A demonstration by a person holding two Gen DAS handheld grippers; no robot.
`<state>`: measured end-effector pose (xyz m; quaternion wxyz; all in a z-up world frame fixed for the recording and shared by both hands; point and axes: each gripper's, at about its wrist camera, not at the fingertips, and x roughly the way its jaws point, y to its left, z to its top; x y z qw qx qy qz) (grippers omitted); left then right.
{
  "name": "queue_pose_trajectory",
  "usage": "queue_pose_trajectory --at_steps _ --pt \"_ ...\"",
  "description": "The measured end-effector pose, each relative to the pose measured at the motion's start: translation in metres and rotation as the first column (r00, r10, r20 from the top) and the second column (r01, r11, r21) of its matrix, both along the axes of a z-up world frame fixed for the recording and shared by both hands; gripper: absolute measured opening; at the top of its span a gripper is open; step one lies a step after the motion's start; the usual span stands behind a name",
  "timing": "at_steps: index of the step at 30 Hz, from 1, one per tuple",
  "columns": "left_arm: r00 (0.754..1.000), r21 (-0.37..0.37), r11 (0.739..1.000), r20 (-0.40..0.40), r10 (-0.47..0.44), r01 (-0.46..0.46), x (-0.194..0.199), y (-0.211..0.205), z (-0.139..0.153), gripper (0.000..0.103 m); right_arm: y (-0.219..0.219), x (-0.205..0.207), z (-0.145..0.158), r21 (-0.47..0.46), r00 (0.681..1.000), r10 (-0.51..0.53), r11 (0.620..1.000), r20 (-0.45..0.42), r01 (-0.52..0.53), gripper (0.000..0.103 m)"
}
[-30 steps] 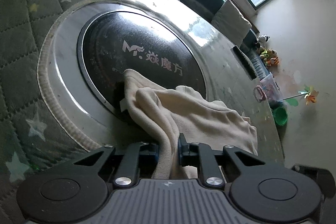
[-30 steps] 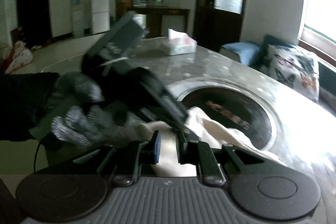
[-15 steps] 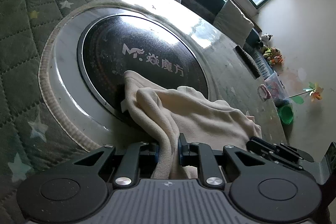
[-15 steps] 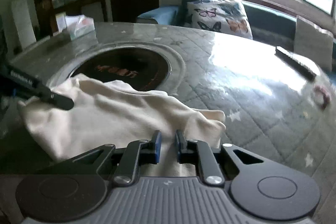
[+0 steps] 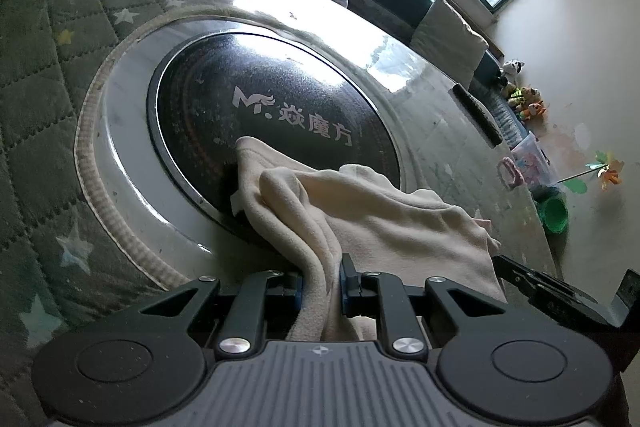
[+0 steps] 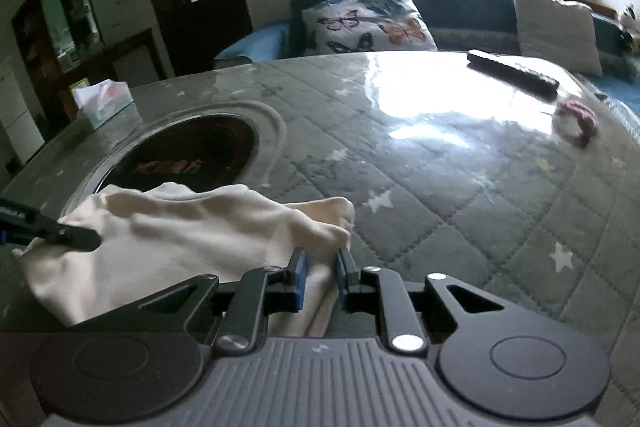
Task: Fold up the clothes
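A cream garment lies bunched on the round table, partly over the black cooktop disc. My left gripper is shut on a fold of the garment at its near edge. In the right wrist view the same cream garment lies at the left, and my right gripper is shut on its right corner. The left gripper's finger shows at the far left, on the cloth. The right gripper's body shows at the lower right of the left wrist view.
The table carries a quilted green cover with stars. A tissue box stands at the far side, a black remote and a pink hair tie at the right. A bench with a butterfly pillow lies behind.
My right gripper has swung from facing the left hand to the garment's right side and taken hold of its corner. The left gripper keeps its hold and has barely moved.
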<state>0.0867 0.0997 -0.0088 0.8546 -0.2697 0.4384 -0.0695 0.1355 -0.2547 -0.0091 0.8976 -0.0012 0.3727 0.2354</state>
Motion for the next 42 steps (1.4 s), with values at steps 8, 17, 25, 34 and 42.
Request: queue_pose_trajectory --at_steps 8,17,25,34,42 --pt "1.000 0.019 1.000 0.004 0.000 0.000 -0.001 -0.002 0.001 0.019 -0.007 0.011 -0.009 0.065 0.999 -0.034 0.997 -0.038 0.036 0.026" --pt "1.000 0.056 0.998 0.015 -0.002 0.001 -0.001 -0.007 0.003 0.019 0.006 0.012 -0.008 0.067 0.999 -0.005 0.998 -0.037 0.008 0.012" --pt "0.999 0.112 0.994 0.036 -0.012 0.008 0.000 -0.016 0.016 0.018 0.000 0.003 0.005 0.094 1.000 -0.021 0.995 -0.006 0.022 0.009" --pt "0.991 0.170 0.982 0.096 -0.094 0.076 0.015 -0.055 0.041 0.016 -0.024 -0.008 0.027 0.107 0.995 -0.071 0.992 0.065 0.064 0.008" --pt "0.971 0.214 0.960 0.117 -0.210 0.181 0.052 -0.120 0.049 0.016 -0.070 -0.003 0.040 0.081 0.977 -0.178 0.982 0.117 0.170 0.008"
